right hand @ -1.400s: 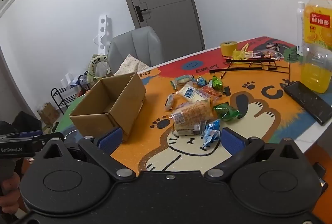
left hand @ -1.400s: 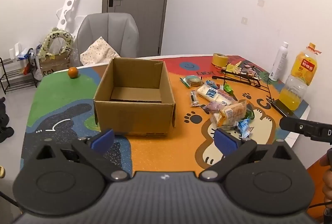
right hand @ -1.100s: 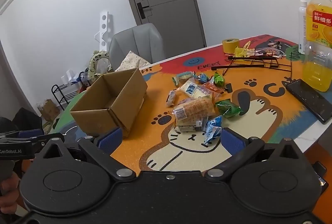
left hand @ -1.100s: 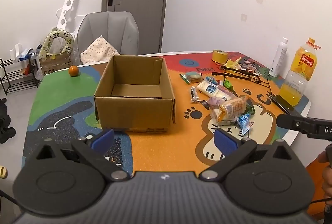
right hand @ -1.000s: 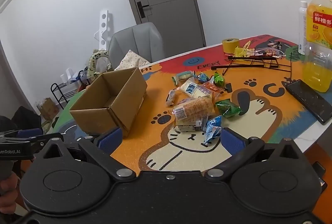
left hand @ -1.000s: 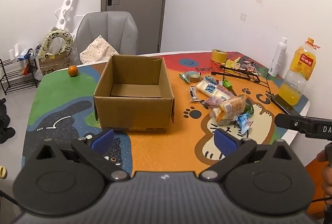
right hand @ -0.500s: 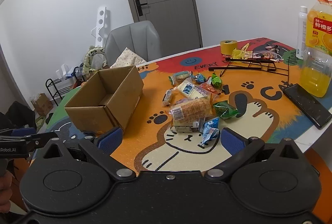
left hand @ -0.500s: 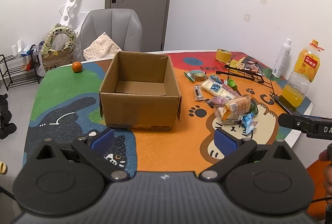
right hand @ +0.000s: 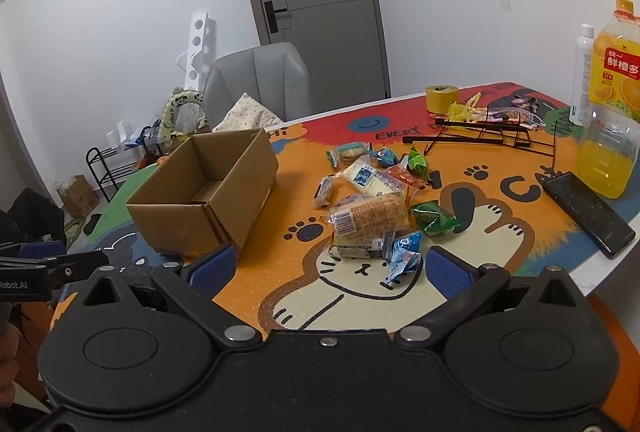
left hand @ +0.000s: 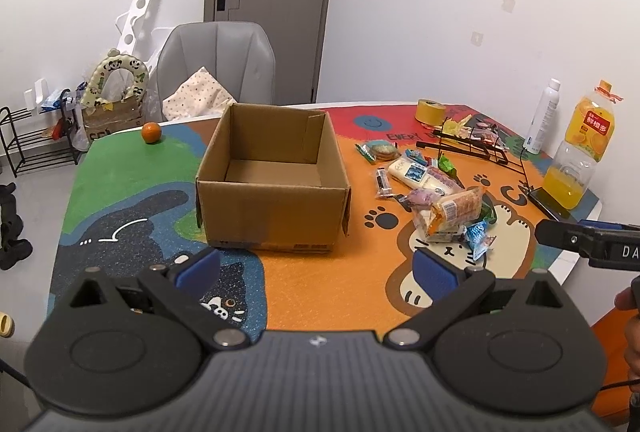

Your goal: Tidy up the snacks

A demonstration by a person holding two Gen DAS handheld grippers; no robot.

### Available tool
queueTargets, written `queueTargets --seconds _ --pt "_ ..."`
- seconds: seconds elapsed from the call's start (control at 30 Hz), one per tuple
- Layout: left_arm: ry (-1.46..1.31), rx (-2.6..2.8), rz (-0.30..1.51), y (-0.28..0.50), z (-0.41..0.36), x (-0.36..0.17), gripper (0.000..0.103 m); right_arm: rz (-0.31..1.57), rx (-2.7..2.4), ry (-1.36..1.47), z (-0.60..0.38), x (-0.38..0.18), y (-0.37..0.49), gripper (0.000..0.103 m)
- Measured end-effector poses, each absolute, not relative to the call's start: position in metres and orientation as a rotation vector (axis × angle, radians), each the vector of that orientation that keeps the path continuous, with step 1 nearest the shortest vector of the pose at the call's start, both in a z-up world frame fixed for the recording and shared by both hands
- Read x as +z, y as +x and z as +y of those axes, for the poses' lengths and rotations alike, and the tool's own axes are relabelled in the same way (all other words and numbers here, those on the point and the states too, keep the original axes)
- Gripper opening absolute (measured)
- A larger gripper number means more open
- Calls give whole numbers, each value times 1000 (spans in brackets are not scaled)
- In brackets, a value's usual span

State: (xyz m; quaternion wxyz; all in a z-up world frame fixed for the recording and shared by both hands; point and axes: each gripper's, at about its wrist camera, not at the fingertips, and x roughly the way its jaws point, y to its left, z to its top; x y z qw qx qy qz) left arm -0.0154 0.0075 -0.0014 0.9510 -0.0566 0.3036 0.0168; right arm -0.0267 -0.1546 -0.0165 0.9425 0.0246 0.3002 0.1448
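An empty cardboard box (left hand: 272, 188) (right hand: 208, 192) stands open on the colourful table mat. To its right lies a heap of wrapped snacks: an orange bread pack (left hand: 458, 206) (right hand: 370, 216), a white and blue pack (left hand: 416, 174) (right hand: 370, 178), a green packet (right hand: 434, 218) and a small blue packet (left hand: 478, 234) (right hand: 404, 252). My left gripper (left hand: 316, 268) hovers open just in front of the box, holding nothing. Close before the snack heap, my right gripper (right hand: 326, 268) is also open and holds nothing.
An orange juice bottle (right hand: 614, 100), a white spray bottle (right hand: 582, 76) and a black phone (right hand: 588, 210) sit at the table's right edge. A black wire rack (right hand: 480, 130) and yellow tape roll (right hand: 440, 98) stand behind the snacks. A small orange (left hand: 151, 133) lies far left. A grey chair (left hand: 218, 62) stands behind the table.
Both grippers have pulled back and risen slightly, so the box and snacks look a little smaller and shifted right in the left view. Both stay open; nothing on the table has moved.
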Motion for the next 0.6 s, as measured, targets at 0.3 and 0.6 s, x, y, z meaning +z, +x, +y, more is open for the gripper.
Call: queueTargets --seconds 0.3,0.6 --pt "-99 30 613 -22 3 1 102 600 303 45 -155 -12 -34 103" --pt "-89 37 594 -32 2 6 102 583 315 45 -151 -8 -43 103"
